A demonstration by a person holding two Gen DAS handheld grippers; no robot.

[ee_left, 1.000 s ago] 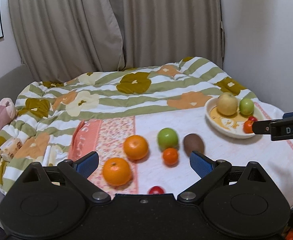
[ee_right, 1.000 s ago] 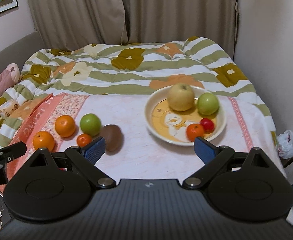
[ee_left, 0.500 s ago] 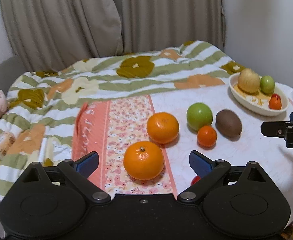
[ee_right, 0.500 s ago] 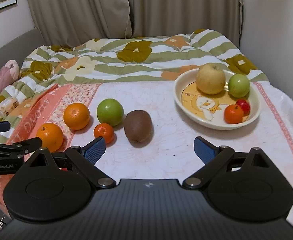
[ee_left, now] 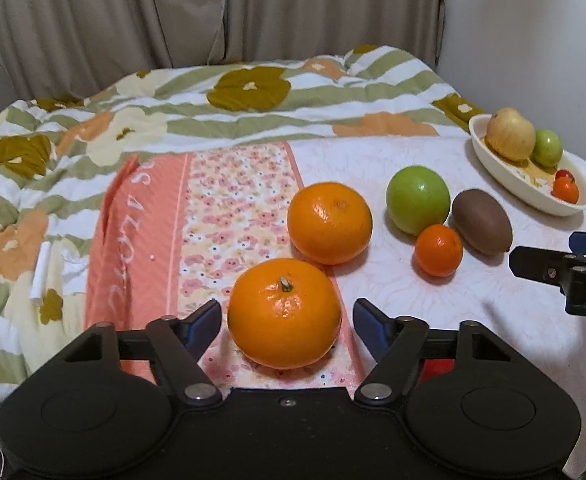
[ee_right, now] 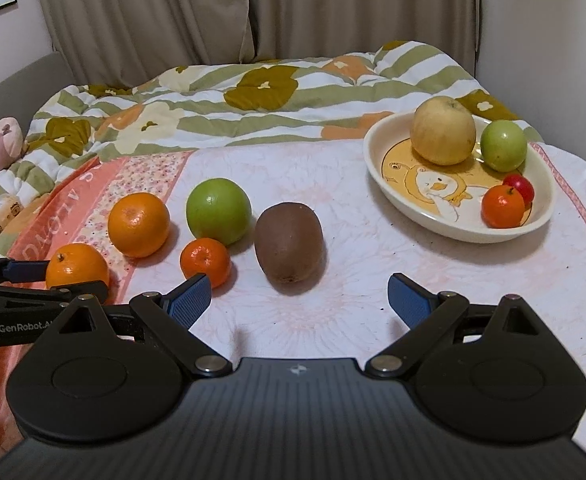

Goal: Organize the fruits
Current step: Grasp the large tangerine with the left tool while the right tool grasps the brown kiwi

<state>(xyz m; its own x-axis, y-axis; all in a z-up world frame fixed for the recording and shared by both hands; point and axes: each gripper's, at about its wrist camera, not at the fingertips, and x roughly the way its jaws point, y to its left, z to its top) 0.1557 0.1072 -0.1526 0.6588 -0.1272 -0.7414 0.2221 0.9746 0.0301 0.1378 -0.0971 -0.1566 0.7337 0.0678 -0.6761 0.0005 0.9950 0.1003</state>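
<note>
A large orange [ee_left: 284, 312] with a stem lies on the pink towel strip, between the fingers of my left gripper [ee_left: 286, 320]. Its jaws are closing, and narrow gaps still show on both sides of the orange. In the right wrist view the same orange [ee_right: 77, 266] sits between those fingers. My right gripper [ee_right: 297, 292] stands open just short of a brown kiwi [ee_right: 289, 242], with nothing between its pads. Beside the kiwi lie a small mandarin [ee_right: 205, 260], a green apple [ee_right: 218, 210] and a second orange [ee_right: 138, 224].
A cream bowl [ee_right: 377, 168] at the right holds a yellow apple [ee_right: 443, 136], a green apple, a small orange fruit and a red one. A red fruit [ee_left: 437, 366] peeks out under my left gripper. A flowered quilt [ee_left: 233, 112] lies behind, curtains beyond it.
Both grippers came down and forward toward the fruit. The left jaws narrowed around the near orange. The kiwi now lies just ahead of the open right gripper.
</note>
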